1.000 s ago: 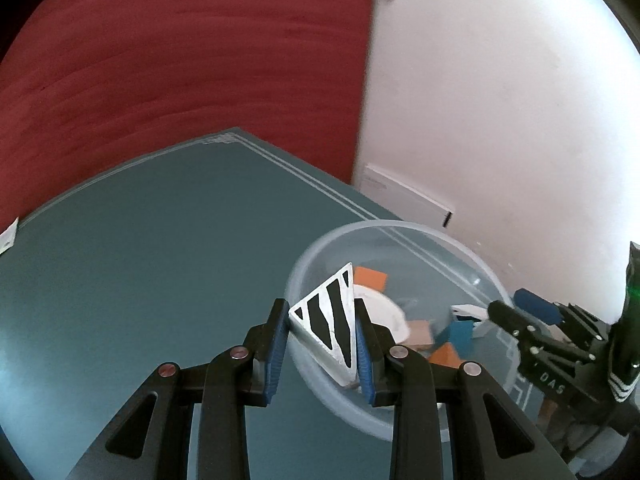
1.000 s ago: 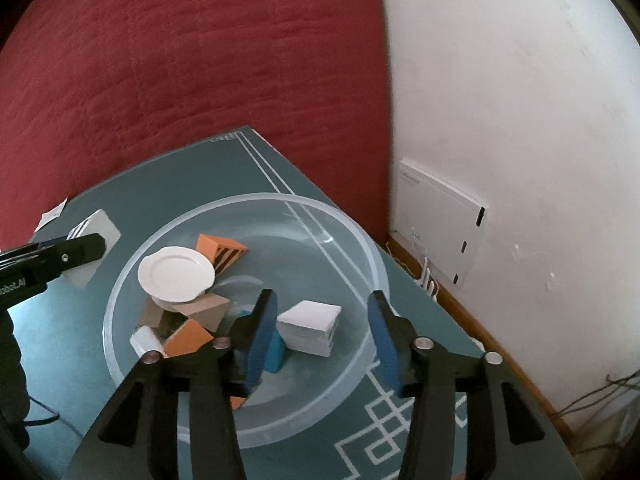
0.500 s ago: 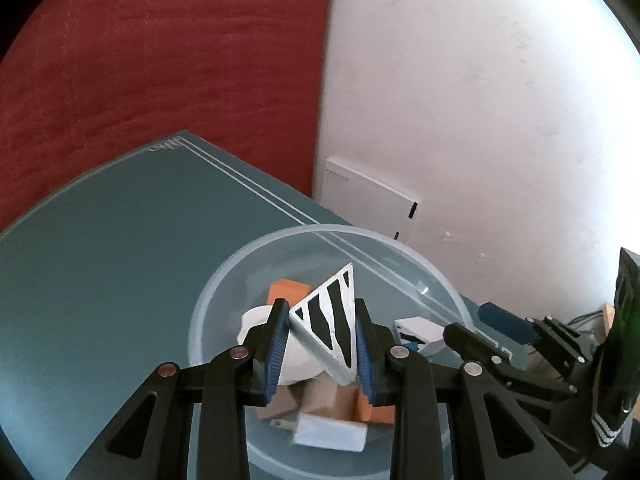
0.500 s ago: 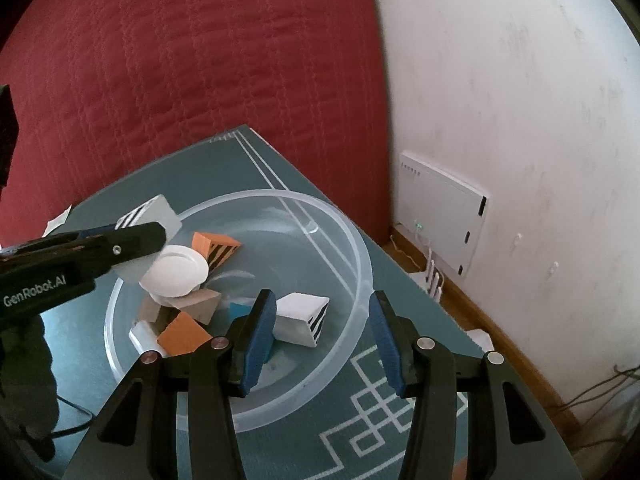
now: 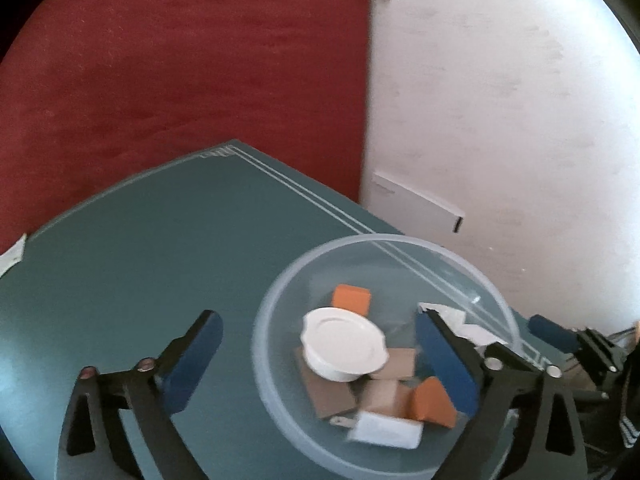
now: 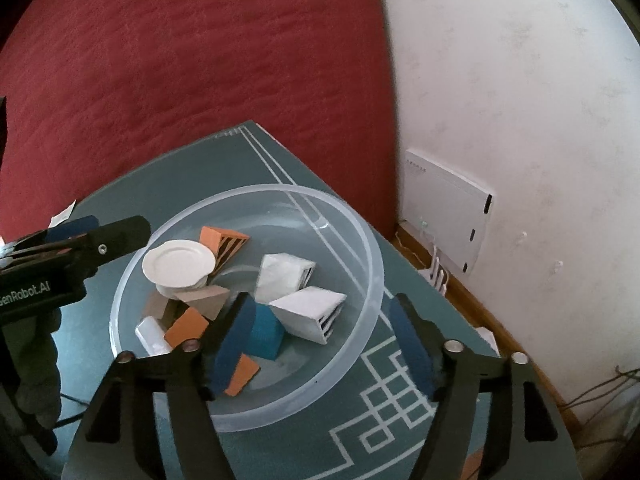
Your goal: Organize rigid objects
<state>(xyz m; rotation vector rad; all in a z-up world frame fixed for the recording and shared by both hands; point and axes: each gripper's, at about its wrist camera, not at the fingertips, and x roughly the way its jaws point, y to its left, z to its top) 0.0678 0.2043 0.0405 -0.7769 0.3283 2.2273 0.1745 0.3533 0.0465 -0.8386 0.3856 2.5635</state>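
Note:
A clear plastic bowl [image 6: 362,240] [image 5: 276,304] stands on the teal table near its right edge. It holds several rigid pieces: a white lid [image 6: 178,263] [image 5: 342,342], orange wedges [image 6: 224,242], a blue block [image 6: 266,330], tan blocks and two white striped wedges [image 6: 308,312] [image 6: 282,276]. My left gripper [image 5: 320,356] is open and empty over the bowl's left rim. My right gripper [image 6: 324,338] is open and empty over the bowl's near right side.
The teal table [image 5: 140,248] has white line patterns and ends close to a red quilted wall [image 6: 200,80] and a white wall. A white router box [image 6: 444,216] leans on the white wall. A paper scrap [image 5: 12,254] lies at the table's left edge.
My left gripper has opened and let go of the white striped wedge, which now lies in the bowl beside the other white wedge. The left gripper has shifted left.

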